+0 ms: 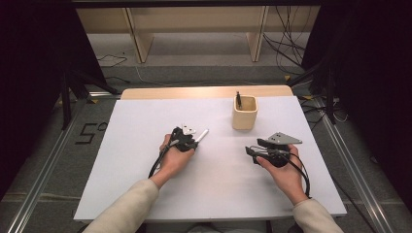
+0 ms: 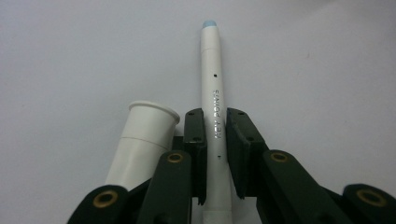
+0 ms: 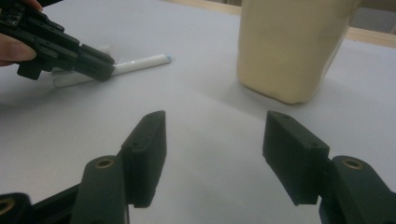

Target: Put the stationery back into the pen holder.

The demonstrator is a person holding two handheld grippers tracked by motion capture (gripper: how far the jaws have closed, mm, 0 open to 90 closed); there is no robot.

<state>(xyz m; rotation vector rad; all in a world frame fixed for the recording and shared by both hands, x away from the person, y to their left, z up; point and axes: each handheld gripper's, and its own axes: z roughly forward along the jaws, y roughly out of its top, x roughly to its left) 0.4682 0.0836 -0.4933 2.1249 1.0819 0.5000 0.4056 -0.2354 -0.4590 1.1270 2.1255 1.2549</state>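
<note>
White pen point(image 2: 213, 112) lying on the white surface point(image 1: 145, 145), clamped mid-barrel between the left gripper point(image 2: 215, 128) fingers. Probably light, stiff, smooth plastic; likely to slip or swivel unless held near the middle. Loose cap point(image 2: 142, 140) just beside. Right gripper point(image 3: 212, 154) fingers apart, empty, near the beige cup point(image 3: 289, 46). Cup contents hard to make out.

The slim white plastic marker pen point(image 2: 215, 116) bears "KEY POINTS" along its barrel, and the grey floor point(image 1: 58, 145) at nine o'clock of the table point(image 1: 145, 116) carries a "5".
</note>
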